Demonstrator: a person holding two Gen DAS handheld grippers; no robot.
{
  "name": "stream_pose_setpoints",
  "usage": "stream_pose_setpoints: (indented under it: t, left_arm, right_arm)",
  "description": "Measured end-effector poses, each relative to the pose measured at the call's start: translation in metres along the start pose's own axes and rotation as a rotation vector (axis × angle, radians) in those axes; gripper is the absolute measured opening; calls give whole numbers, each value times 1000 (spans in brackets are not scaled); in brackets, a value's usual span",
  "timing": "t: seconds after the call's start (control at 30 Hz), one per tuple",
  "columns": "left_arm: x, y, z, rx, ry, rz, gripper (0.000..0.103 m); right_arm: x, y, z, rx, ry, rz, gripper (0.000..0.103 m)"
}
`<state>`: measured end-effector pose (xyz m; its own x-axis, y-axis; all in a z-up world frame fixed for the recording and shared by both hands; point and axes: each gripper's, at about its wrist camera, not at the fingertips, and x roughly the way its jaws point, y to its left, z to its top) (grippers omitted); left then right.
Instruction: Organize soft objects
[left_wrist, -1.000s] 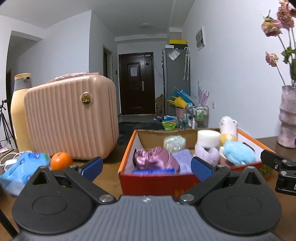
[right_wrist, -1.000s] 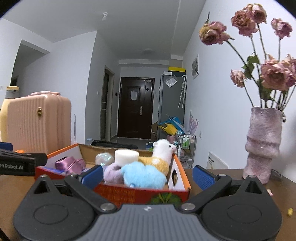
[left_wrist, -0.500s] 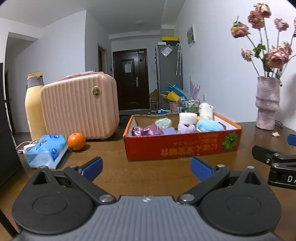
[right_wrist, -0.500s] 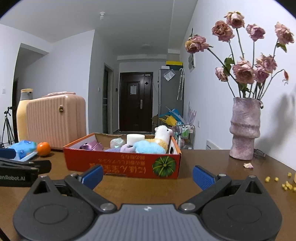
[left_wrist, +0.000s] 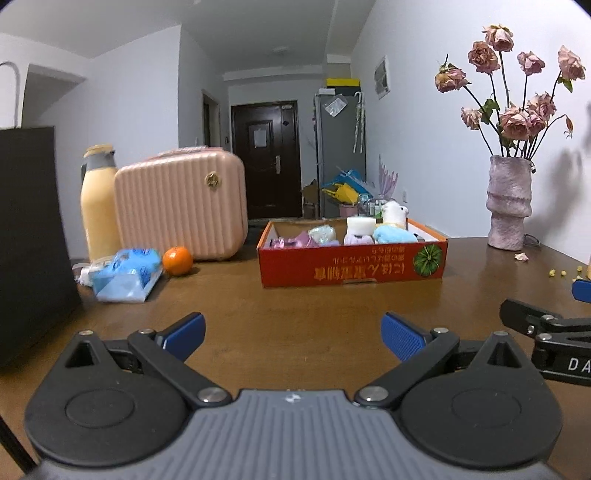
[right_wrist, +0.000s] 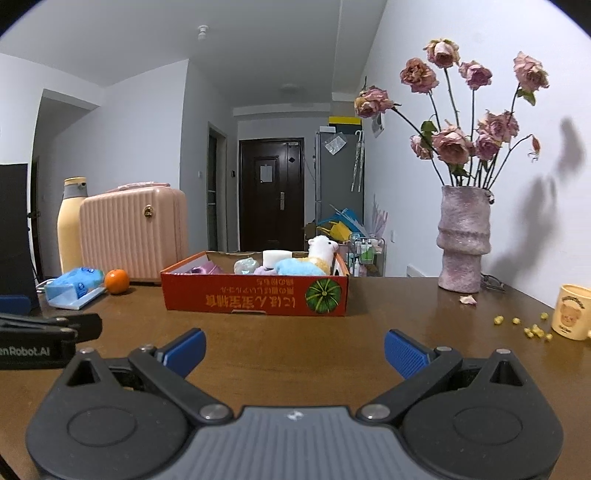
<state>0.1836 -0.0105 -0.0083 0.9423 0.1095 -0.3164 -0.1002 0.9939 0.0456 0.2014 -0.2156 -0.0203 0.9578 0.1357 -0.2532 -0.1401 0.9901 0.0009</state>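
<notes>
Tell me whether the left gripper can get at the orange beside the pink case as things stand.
Probably yes. The left gripper is open and empty, and bare table lies between it and the orange. The tissue pack sits close on the orange's left, so come in from the right.

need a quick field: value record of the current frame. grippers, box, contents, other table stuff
left gripper: open, empty, above the table
right gripper: open, empty, above the table
box: red cardboard, open top, on the wooden table
box contents: alpaca plush, blue plush, white roll, purple satin item
left of box: orange, tissue pack, pink case, yellow bottle
right of box: vase, mug, yellow crumbs
</notes>
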Motion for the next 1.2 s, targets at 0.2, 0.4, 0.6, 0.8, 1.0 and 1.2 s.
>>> stream_pose_setpoints:
  t: [0.2,0.4,0.6,0.8,1.0,1.2]
  left_arm:
    - [-44,8,-22,-13,36,-29,103]
    - [-97,12,-39,10,5,-55,103]
    - [-144,17,-40,17,-58,-76,103]
    - [-167,18,-41,6,-103,-78,103]
    - [-173,14,-44,15,-113,-85,103]
    - [-174,13,-45,18,-115,-88,103]
  right_arm:
    - [-50,-2,-12,-7,-5,-5,103]
    - [-103,2,-21,-52,-2,-7,103]
    - [-153,2,-18,-50,-33,8,103]
    - [-183,2,-19,-38,-61,31,103]
    - [-191,3,-21,-38,-68,41,103]
    - [-193,3,-21,-36,-76,41,103]
